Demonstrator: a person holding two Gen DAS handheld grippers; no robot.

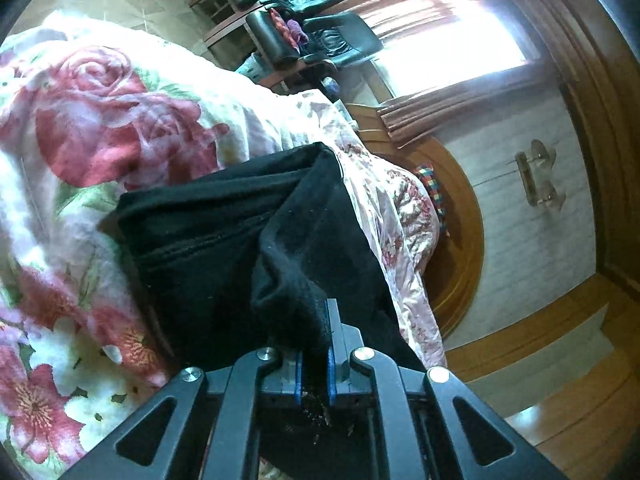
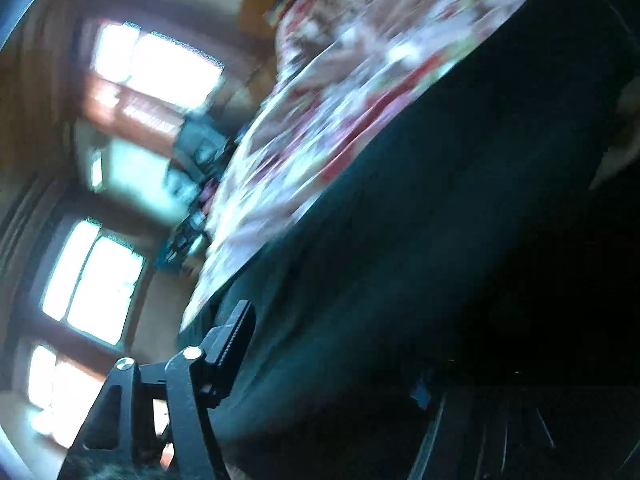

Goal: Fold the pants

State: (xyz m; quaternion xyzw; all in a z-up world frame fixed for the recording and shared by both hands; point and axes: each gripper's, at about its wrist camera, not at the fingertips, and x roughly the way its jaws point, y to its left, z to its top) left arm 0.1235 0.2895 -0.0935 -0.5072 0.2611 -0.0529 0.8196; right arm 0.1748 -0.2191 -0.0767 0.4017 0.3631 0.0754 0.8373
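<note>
In the left wrist view the black pants lie on a bed covered by a floral blanket. My left gripper is shut on a raised fold of the black cloth, which is pinched between its blue pads and pulled up off the rest. The right wrist view is blurred by motion. There the dark pants fill the right half and cover one finger. My right gripper stands open, its one visible finger set well out to the left with no cloth pressed against it.
The bed's wooden frame curves along the right, with a pale wall and a clear wall fixture beyond. Black leather chairs with clothes stand at the back near a bright curtained window. Windows glow at the left.
</note>
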